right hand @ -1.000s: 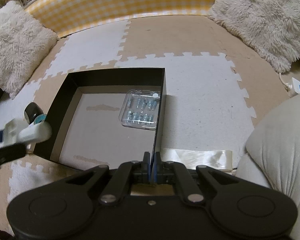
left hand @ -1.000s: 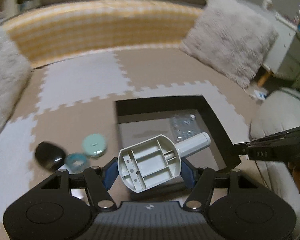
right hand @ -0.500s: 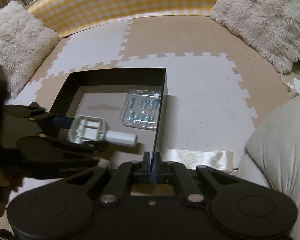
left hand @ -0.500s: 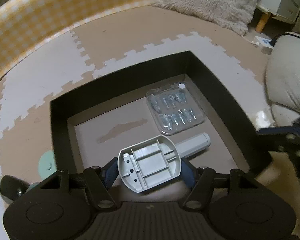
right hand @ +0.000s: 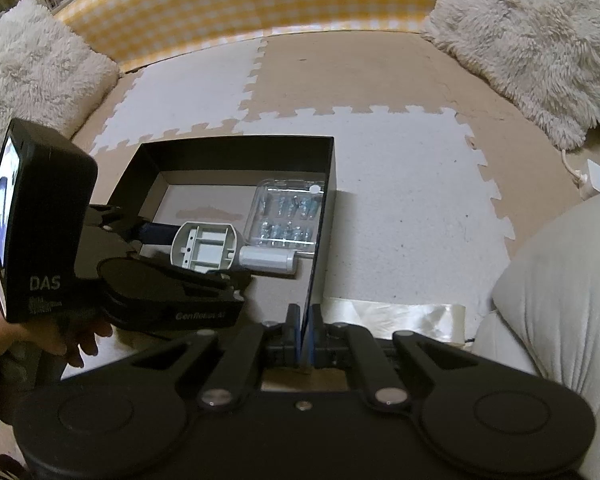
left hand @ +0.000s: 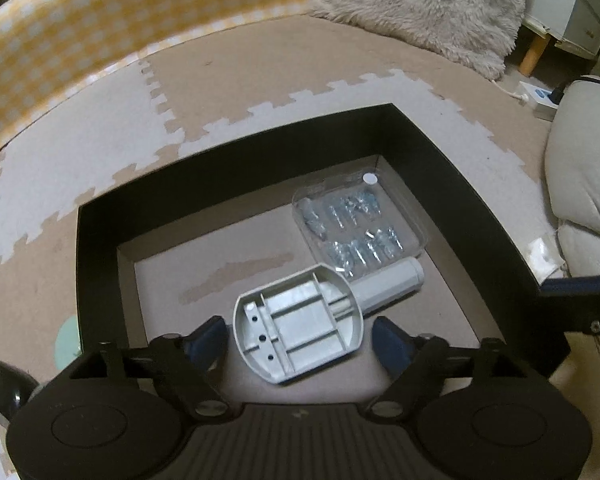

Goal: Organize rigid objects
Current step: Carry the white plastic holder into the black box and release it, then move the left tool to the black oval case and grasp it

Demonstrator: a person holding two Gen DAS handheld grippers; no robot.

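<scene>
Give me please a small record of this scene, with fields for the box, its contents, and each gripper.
box: black box, open top, on foam floor mat
contents: clear plastic case of small metal parts; grey plastic tool beside it
left gripper: jaws opening, pads clear of the grey plastic tool between them
right gripper: shut on the box's right wall
outside box: mint round lid, partly hidden

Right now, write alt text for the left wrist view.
The left hand-held gripper, jaws opening, straddles a grey plastic tool without gripping it, inside a black box on foam floor mats. A clear case of small metal parts lies beside the tool.
</scene>
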